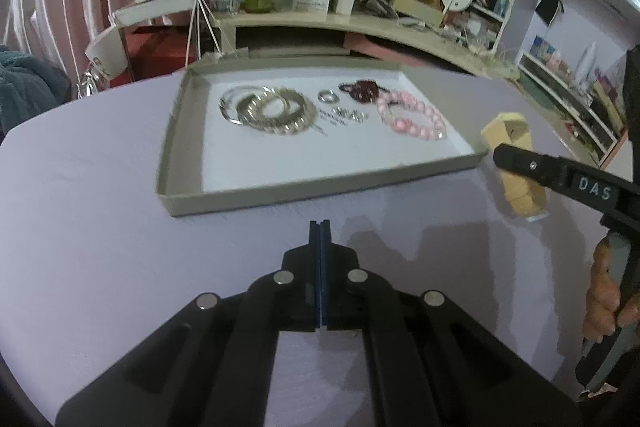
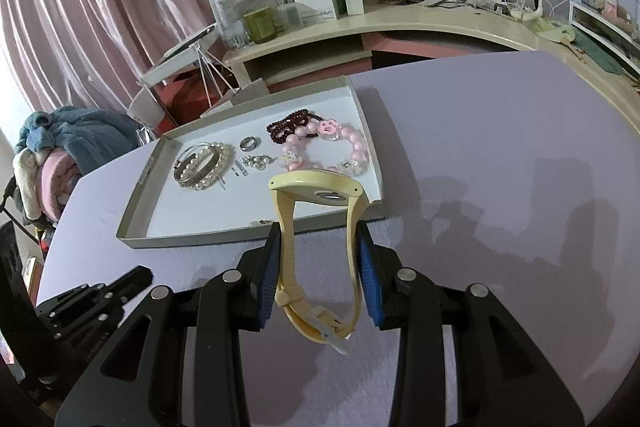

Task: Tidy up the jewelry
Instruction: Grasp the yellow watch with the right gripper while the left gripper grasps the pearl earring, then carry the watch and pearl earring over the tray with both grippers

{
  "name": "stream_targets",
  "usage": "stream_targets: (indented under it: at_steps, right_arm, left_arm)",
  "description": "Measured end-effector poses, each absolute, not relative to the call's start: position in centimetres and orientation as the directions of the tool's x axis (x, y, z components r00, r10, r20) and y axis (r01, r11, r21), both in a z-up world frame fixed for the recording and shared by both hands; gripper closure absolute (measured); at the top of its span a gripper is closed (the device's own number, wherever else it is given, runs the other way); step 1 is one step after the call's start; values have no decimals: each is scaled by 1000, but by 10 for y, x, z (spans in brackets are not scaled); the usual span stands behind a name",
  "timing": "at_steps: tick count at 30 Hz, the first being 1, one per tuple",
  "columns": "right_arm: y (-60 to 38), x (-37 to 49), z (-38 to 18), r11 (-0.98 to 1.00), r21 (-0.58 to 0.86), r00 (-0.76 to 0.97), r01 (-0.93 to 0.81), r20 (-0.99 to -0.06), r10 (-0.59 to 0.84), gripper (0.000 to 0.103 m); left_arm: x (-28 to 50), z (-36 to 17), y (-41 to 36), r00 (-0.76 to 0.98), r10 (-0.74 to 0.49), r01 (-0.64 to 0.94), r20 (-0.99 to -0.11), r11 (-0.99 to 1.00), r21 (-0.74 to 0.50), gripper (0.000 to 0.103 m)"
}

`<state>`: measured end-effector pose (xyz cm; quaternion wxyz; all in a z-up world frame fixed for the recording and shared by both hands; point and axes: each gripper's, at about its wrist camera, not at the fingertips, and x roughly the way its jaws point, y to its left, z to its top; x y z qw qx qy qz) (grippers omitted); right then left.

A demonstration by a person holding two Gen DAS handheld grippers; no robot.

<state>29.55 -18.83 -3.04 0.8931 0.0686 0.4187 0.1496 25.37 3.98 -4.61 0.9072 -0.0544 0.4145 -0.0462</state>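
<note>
Cream rubber-strap wristwatch [image 2: 316,251] is clamped in the right tongs [image 2: 320,247], blue pads pressing both sides of the buckled strap loop, held above the lilac counter [image 2: 500,131] just short of the near right corner of the shallow grey cardboard tray [image 2: 132,223]. Watch case sits at 12 o'clock from the pads, buckle tail at 6; long axis runs along the tongs, case end aimed at the tray. Left tongs [image 1: 320,231] are pressed together, nothing between them, over bare counter at 6 o'clock from the tray.

Tray already holds the pearl-and-silver bangles [image 2: 204,167] at 9, silver ring [image 2: 250,143] and small silver bits mid, dark red bead strand [image 2: 292,127] and pink bead bracelet [image 2: 340,151] at 3.

Step, my read: carrying the watch in. Next move needs forward travel over the rim, drop on the empty near floor, clear of the pink beads.
</note>
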Motion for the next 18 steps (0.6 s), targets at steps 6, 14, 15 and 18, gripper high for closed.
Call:
stream_targets:
  at_steps: [6, 14, 15, 18]
  right_arm:
    - [-189, 294, -31, 946, 253, 602, -205, -729, 325, 66]
    - [-187, 295, -35, 945, 255, 586, -206, -741, 328, 66]
    - [-187, 294, -36, 945, 254, 584, -207, -742, 328, 65]
    - [-187, 294, -37, 945, 253, 579, -207, -747, 326, 65]
  left_arm:
    - [242, -52, 47, 638, -145, 56, -756, 988, -142, 103]
    - [220, -55, 31, 644, -209, 148, -736, 978, -148, 72]
    - [219, -56, 28, 643, -213, 157, -736, 977, -146, 72]
    - [221, -62, 21, 626, -227, 172, -746, 973, -152, 71]
